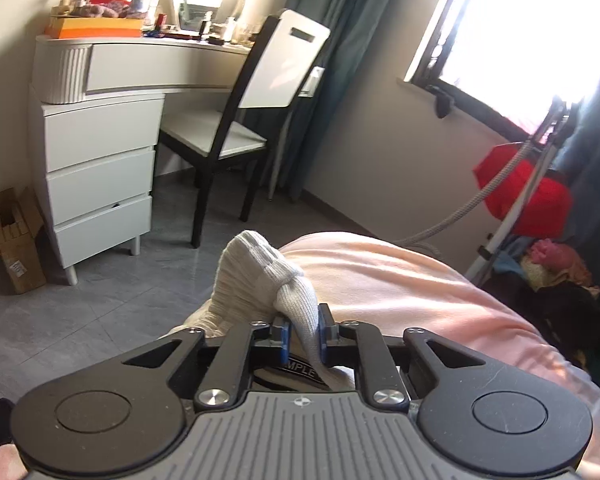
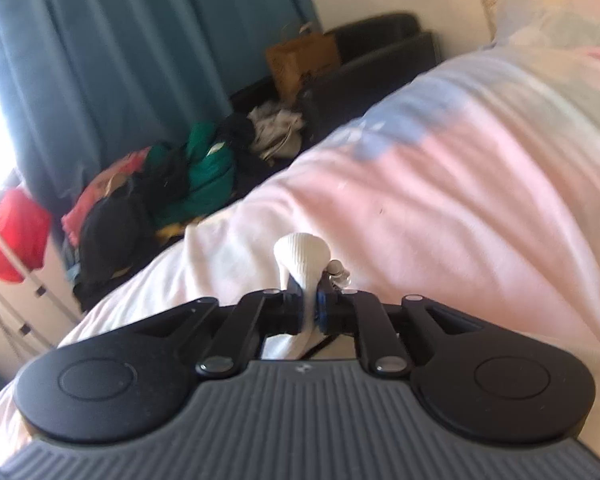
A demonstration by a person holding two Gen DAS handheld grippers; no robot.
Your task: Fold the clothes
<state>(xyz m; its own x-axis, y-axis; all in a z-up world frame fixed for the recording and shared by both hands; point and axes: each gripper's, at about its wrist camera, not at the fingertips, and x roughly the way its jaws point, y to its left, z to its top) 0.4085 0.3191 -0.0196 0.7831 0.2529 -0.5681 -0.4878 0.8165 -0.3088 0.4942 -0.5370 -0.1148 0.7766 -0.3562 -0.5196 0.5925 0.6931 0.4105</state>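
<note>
While both tongs, left (image 1: 303, 330) and right (image 2: 310, 307), pinch seemingly one white knit garment (image 1: 256, 280), they hover over the bed (image 1: 400, 280)

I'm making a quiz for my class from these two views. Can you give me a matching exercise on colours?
Things:
1. Knit garment held in the left tongs
2. Curtain
3. Bedcover
4. Drawer unit

Colours:
A. mostly pink
B. teal
C. pale grey-white
D. white ribbed

Pairs: 1-D, 2-B, 3-A, 4-C
</note>
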